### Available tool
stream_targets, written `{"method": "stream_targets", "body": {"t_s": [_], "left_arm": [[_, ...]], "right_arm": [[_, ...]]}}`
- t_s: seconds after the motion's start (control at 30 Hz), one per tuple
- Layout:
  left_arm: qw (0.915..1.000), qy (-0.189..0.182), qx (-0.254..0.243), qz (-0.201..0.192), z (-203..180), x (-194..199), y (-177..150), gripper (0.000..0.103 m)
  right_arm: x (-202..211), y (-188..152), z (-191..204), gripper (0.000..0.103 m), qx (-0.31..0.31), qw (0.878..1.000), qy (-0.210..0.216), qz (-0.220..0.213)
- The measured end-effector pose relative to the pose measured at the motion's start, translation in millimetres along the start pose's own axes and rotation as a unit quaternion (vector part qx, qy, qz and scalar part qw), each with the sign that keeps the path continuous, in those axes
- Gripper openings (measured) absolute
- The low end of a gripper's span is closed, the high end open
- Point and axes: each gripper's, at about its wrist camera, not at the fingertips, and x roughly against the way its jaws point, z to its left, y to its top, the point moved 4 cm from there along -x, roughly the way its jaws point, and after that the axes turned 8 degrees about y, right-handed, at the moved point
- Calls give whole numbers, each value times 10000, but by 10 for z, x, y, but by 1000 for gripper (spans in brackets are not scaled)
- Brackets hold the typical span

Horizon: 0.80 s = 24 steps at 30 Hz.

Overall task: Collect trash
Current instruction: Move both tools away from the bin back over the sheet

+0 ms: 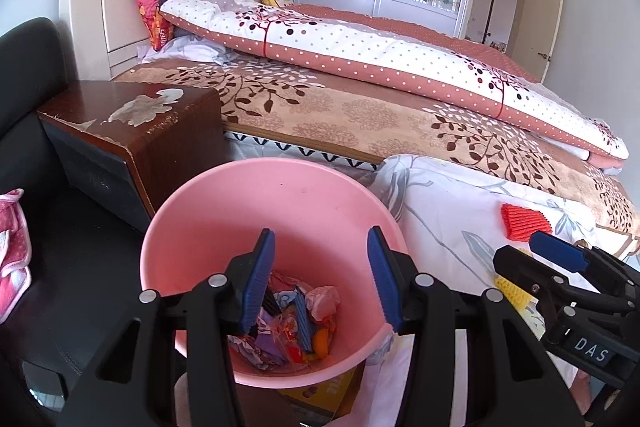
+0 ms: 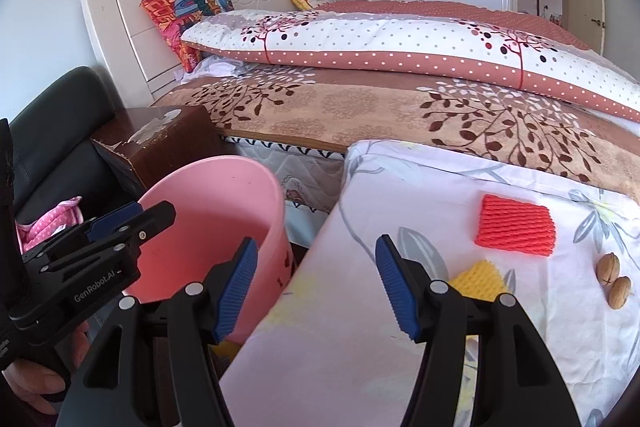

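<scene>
Wrappers and scraps already lay in the round pink plastic bin (image 1: 280,227) beside the bed. Both tools — left tool (image 1: 320,281), right tool (image 2: 316,285) — stood open and empty; an orange foam net sleeve (image 2: 516,227), a yellow foam piece (image 2: 480,277) and two walnuts (image 2: 614,279) remained on the floral sheet (image 2: 400,187).

Smooth pink plastic bin (image 1: 304,211)

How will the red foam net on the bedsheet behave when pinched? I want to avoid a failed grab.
The red foam net lies flat and looks like ribbed mesh, so it probably squashes and flops when lifted. It seems very light and may slide on the smooth floral sheet if nudged. Rolling looks unlikely.
</scene>
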Motion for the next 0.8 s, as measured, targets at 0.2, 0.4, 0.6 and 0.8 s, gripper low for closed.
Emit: {"method": "stream_targets", "body": {"t_s": [0.2,0.4,0.6,0.8], "left_arm": [[9989,-304,-362,-75,-333,60,-57,48],[9953,-700,-667,-58,-702,83,-123,48],[9888,-1117,-989,34,-1071,80,-214,48],[9797,-1411,-1411,216,-1464,28,-345,48]], "right_arm": [[227,-200,-431,61,-163,9987,-479,-67],[437,-406,-908,61,-451,9939,-999,-93],[514,-588,-1254,61,-880,9893,-1161,-37],[544,-677,-1426,61,-1207,9865,-1110,-18]]}}
